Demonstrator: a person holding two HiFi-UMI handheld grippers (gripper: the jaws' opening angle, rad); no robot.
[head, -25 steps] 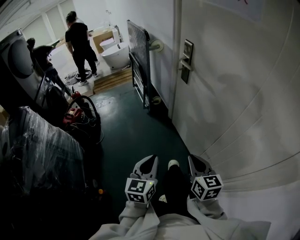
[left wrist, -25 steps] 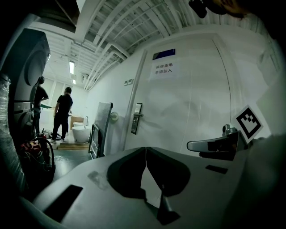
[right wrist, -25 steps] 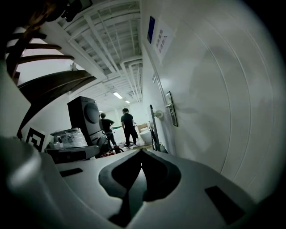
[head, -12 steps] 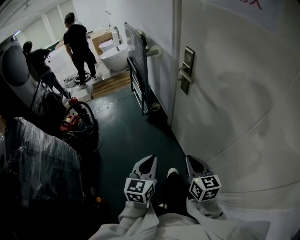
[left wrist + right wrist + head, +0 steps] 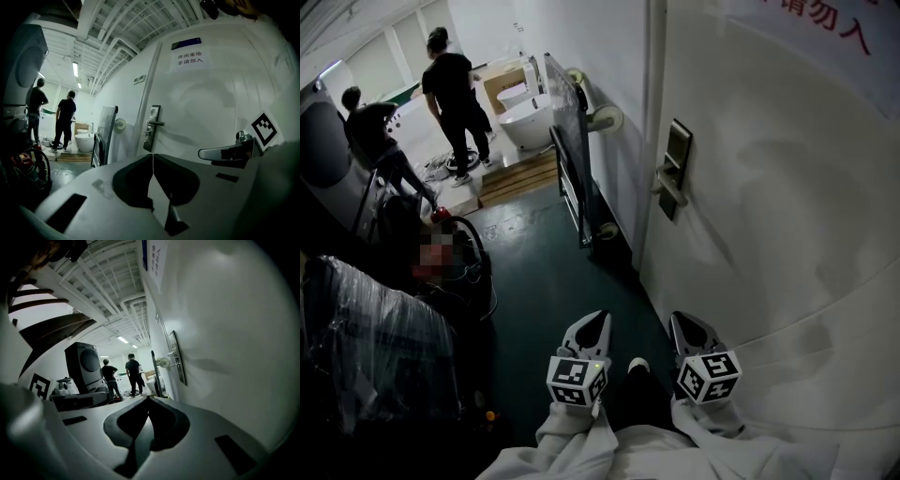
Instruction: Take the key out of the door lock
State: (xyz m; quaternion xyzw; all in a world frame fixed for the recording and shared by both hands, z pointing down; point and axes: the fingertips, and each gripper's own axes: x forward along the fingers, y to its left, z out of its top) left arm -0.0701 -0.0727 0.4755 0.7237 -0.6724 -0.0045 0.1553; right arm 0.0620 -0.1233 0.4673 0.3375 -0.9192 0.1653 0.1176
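Dim storeroom corridor, with a dark green floor (image 5: 553, 272) running along a white wall on the right. The key is too small to make out in any view. Where it should sit is the metal lock plate (image 5: 676, 155) on the white door (image 5: 769, 244), at the right of the scene, with a lever handle (image 5: 667, 188) sticking out at the plate's lower part.

Both tools are well apart from that lock, low and near the person. The left gripper (image 5: 601, 319) has its jaws pressed together with nothing between them. The right gripper (image 5: 679, 320), just beside it and closer to the door, is likewise closed and empty. White sleeves (image 5: 581, 450) lead back from both, and a shoe tip (image 5: 637, 365) shows between them.

A paper sign with red characters (image 5: 825, 23) hangs high on the door. Farther along the wall a flat trolley (image 5: 572, 141) stands on end. Beyond it sits a white basin (image 5: 528, 118), with two people (image 5: 455, 94) in dark clothes standing at the far left. Plastic-wrapped goods (image 5: 375, 337) fill the near left.
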